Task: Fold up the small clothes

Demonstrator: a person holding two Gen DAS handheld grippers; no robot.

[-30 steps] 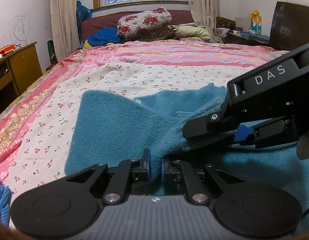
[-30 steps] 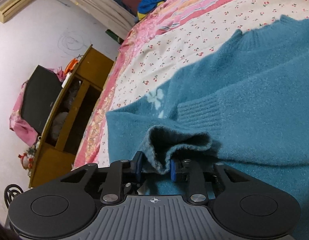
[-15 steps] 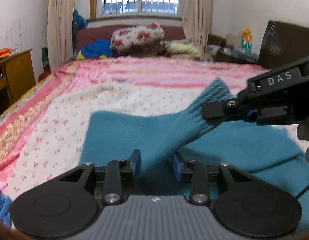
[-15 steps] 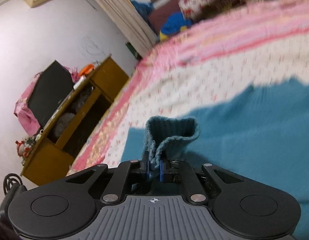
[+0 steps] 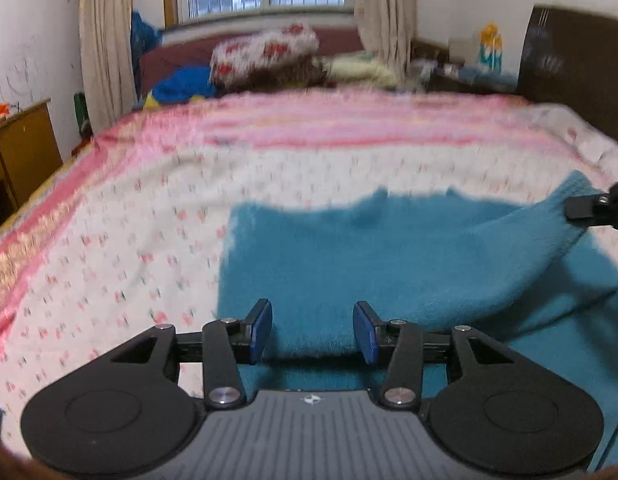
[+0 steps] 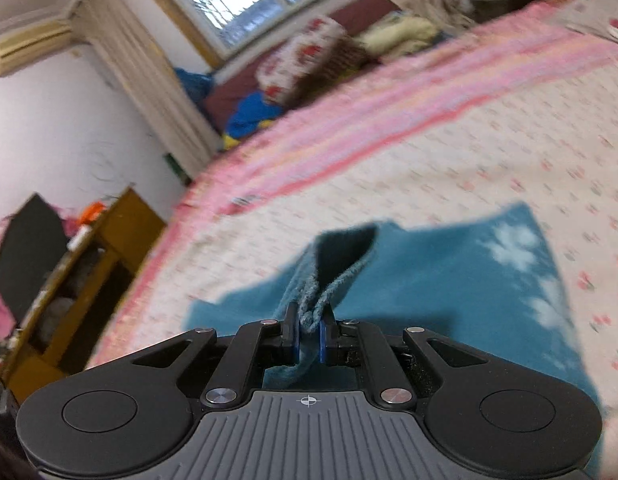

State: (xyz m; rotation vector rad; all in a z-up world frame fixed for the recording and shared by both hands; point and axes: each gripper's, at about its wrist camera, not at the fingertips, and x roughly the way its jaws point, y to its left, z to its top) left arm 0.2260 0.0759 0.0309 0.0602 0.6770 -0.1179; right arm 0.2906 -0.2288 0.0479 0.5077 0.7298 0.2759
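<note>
One teal sweater [image 5: 349, 264], soft, floppy knit lying flat mid-bedspread [image 5: 149, 216], likely light and best pinched at a ribbed edge, has its sleeve cuff [image 6: 333, 264] clamped in the right gripper [image 6: 309, 334], while the left gripper [image 5: 312, 330] near its hem is opening, pads clear of the fabric.

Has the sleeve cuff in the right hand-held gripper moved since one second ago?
Yes. In the left wrist view the sleeve cuff, clamped in the right hand-held gripper, went from the sweater's middle to the right edge.
</note>
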